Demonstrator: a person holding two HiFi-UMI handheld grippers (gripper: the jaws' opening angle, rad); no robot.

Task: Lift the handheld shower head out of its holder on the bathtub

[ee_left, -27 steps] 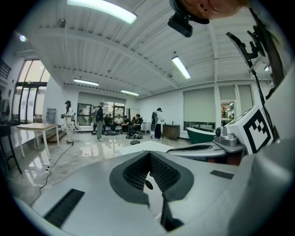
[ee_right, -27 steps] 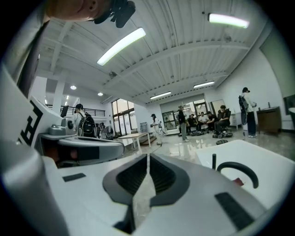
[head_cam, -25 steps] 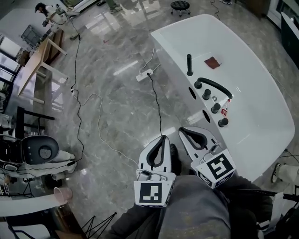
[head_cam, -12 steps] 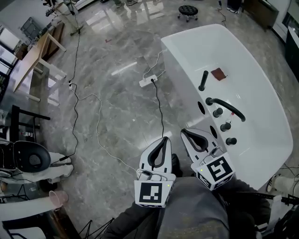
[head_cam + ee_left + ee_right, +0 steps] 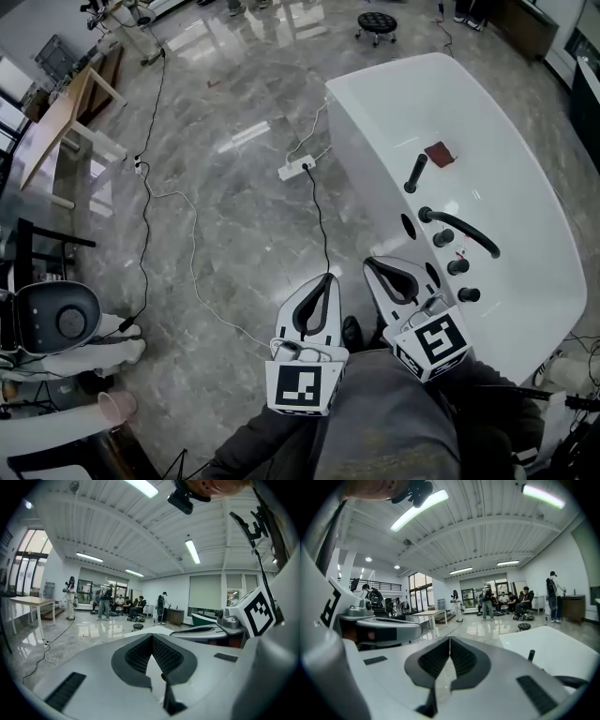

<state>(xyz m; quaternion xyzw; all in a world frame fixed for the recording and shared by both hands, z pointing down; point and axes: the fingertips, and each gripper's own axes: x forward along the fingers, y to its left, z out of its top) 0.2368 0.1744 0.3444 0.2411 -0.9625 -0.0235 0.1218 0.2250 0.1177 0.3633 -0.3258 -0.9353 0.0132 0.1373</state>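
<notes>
Left gripper (image 5: 325, 278): jaws together, empty | right gripper (image 5: 367, 263): jaws together, empty | shower head (image 5: 415, 173): upright on bathtub (image 5: 375, 86) rim, apart from both grippers

Bathtub (image 5: 511, 112) sitting at right. Handheld shower head (image 5: 415, 174) standing on its left rim, just beyond the spout (image 5: 466, 234). Power strip (image 5: 295, 169) lying on floor (image 5: 225, 216) left of tub; table (image 5: 62, 120) standing far left.

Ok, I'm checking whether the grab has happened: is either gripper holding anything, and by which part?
Nothing is held. The left gripper and right gripper are both shut and empty; the shower head stands untouched.
</notes>
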